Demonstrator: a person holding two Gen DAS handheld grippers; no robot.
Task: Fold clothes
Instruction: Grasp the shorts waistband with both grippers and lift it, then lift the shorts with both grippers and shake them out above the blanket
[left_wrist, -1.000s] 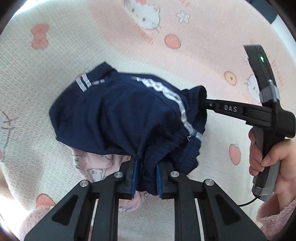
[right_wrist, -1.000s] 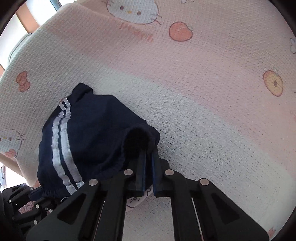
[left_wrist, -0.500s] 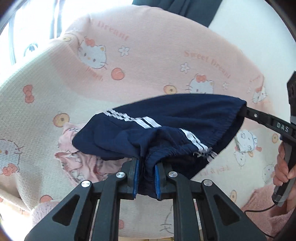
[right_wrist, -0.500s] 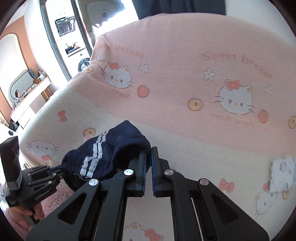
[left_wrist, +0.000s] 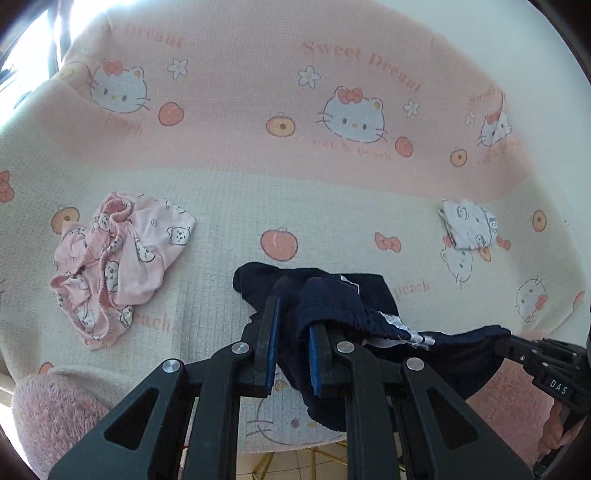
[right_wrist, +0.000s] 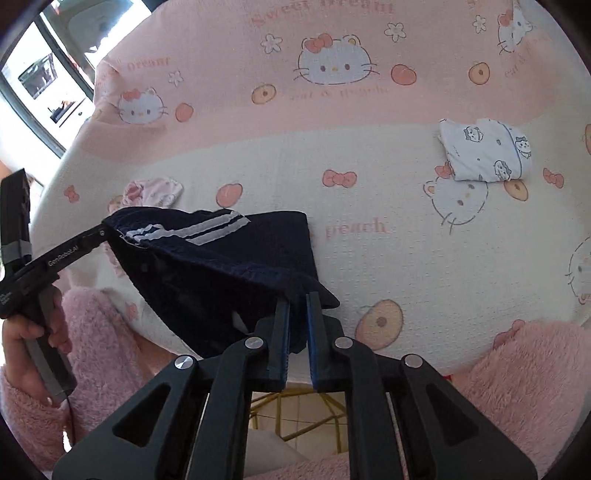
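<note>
Navy shorts (left_wrist: 332, 306) with white side stripes are strung up between my two grippers, off the blanket. In the left wrist view my left gripper (left_wrist: 291, 332) sits at bottom centre with a thick bunch of the waistband pinched between its blue pads, and the rest of the cloth trails off to the lower right, where the right gripper (left_wrist: 517, 350) has the other end. In the right wrist view the shorts (right_wrist: 221, 258) stretch from the centre bottom up toward the left edge. My right gripper (right_wrist: 297, 325) is nearly pressed together on a thin fold of the navy fabric at its tips, and the jaws have just eased apart a touch with the cloth in between. The left gripper (right_wrist: 99, 232) holds the striped corner at middle left, with a hand (right_wrist: 26, 332) in a fluffy pink sleeve on its handle.

Surface is a waffle-weave blanket (left_wrist: 229, 206), cream in front and pink behind, printed with cartoon cats and peaches. A crumpled pink garment (left_wrist: 118, 258) lies at left, a folded white printed piece (right_wrist: 484, 151) at upper right. Bright window (right_wrist: 48, 74) at upper left.
</note>
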